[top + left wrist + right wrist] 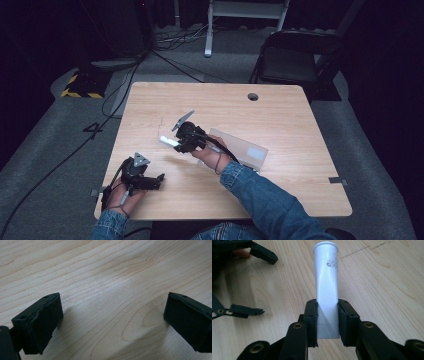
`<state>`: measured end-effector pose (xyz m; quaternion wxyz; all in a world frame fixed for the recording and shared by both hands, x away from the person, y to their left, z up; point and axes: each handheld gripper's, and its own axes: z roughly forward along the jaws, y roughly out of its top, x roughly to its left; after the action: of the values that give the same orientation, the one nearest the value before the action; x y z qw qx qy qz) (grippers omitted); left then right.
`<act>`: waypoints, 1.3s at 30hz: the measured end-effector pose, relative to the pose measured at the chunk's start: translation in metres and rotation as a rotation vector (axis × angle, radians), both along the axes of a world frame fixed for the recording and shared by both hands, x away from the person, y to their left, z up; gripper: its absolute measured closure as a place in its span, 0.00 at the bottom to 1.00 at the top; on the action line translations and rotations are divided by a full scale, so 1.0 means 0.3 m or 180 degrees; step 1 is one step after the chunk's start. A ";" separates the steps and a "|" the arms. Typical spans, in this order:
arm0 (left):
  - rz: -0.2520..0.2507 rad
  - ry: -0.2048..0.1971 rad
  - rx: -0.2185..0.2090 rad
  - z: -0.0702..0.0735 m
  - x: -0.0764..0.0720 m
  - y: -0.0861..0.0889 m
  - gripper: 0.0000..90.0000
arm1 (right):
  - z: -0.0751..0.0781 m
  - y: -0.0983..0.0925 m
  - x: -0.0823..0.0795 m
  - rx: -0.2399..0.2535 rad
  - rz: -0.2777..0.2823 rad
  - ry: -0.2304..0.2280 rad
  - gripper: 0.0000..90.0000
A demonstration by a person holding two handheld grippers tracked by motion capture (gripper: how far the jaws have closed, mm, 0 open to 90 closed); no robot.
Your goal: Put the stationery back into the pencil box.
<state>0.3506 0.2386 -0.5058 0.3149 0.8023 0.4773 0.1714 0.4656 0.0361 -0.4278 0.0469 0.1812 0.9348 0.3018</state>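
White tube (326, 287) clamped in right hand-held gripper (327, 322), frame center, above counter (280, 107). Left hand-held gripper (112, 322) jaws apart, empty, lower left. Smooth tube may slip from the narrow pinch.

From my feed, a light wooden table (280, 115) with a cable hole (253, 96) at twelve o'clock stands on grey carpet (45, 150). A dark folding chair (292, 57) sits at one o'clock, cables (165, 55) trail at eleven, a yellow-black striped base (80, 89) at ten. Surroundings are dark.
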 end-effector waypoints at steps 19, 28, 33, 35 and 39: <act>-0.0002 -0.0013 0.0020 0.000 0.004 0.000 0.03 | 0.108 -0.172 -0.135 0.0263 0.0209 -0.0077 0.79; 0.0000 -0.0010 0.0012 0.000 0.004 0.000 0.03 | 0.132 -0.269 -0.164 0.0324 0.0197 -0.0115 0.79; 0.0002 -0.0010 0.0009 0.000 0.003 0.000 0.03 | 0.144 -0.315 -0.179 0.0308 0.0202 -0.0118 0.79; 0.0001 -0.0009 0.0012 0.000 0.003 0.000 0.03 | 0.145 -0.334 -0.187 0.0303 0.0204 -0.0128 0.79; 0.0000 -0.0010 0.0013 0.000 0.004 0.000 0.03 | 0.147 -0.364 -0.196 0.0286 0.0210 -0.0131 0.79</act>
<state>0.3517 0.2386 -0.5058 0.3140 0.8027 0.4765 0.1736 0.4069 -0.0731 -0.3836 0.0479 0.1460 0.9246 0.3485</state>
